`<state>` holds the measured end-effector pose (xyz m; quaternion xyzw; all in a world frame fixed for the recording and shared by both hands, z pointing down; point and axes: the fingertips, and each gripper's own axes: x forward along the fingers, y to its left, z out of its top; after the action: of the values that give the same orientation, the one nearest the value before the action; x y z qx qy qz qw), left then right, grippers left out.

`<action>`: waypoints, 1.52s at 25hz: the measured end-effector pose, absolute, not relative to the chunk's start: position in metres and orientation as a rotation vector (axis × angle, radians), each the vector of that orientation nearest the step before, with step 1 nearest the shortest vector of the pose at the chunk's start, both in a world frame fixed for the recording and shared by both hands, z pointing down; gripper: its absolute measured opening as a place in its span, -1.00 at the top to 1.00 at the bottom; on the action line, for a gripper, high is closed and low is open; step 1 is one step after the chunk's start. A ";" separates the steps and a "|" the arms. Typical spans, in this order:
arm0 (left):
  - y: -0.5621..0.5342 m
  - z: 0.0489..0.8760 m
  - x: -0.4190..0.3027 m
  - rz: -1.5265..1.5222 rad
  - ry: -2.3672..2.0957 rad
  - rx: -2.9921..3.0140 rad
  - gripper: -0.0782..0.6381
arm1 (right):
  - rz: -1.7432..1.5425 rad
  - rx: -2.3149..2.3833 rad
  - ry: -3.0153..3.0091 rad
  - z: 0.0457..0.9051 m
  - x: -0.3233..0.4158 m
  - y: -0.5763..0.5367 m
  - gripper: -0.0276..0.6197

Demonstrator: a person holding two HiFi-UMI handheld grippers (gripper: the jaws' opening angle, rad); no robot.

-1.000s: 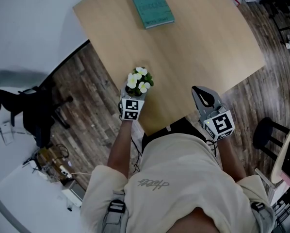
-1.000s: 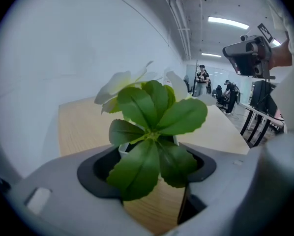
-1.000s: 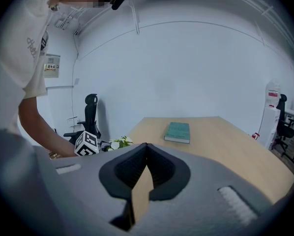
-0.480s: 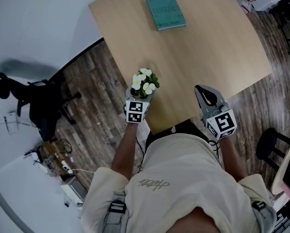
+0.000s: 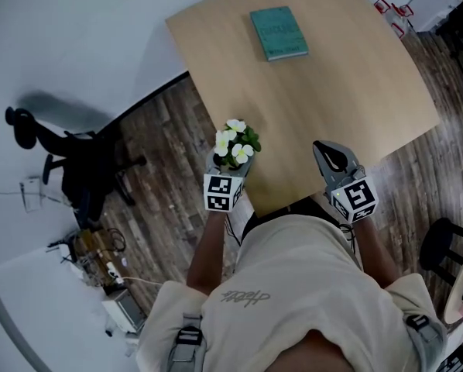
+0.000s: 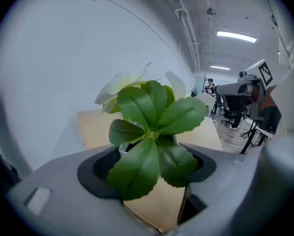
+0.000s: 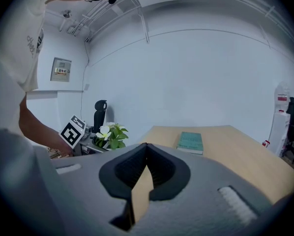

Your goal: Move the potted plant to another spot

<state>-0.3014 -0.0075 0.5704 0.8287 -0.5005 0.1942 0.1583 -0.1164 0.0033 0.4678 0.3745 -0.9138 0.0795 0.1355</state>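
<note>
Left gripper (image 5: 231,165), clamped on the potted plant (image 5: 236,143), has lifted it at the table (image 5: 332,76) edge; relocation appears under way. Right gripper (image 5: 322,147) closed, empty.

My right tool (image 7: 146,149): jaws closed tip to tip, nothing between | potted plant (image 7: 110,135): white blooms, at left, just beside my left tool (image 7: 80,132), its marker cube showing | teal book (image 7: 190,142): flat on worktop (image 7: 235,151) | white wall behind
</note>
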 end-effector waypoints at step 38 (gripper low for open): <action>0.017 0.548 -0.249 0.543 -1.760 2.092 -0.22 | 0.218 0.799 -2.739 0.478 -0.033 -0.042 0.91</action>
<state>-0.2488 0.0174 0.5482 0.7388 -0.6216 0.1918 0.1760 -0.0328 -0.0422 0.4778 0.2765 -0.9478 0.0755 0.1394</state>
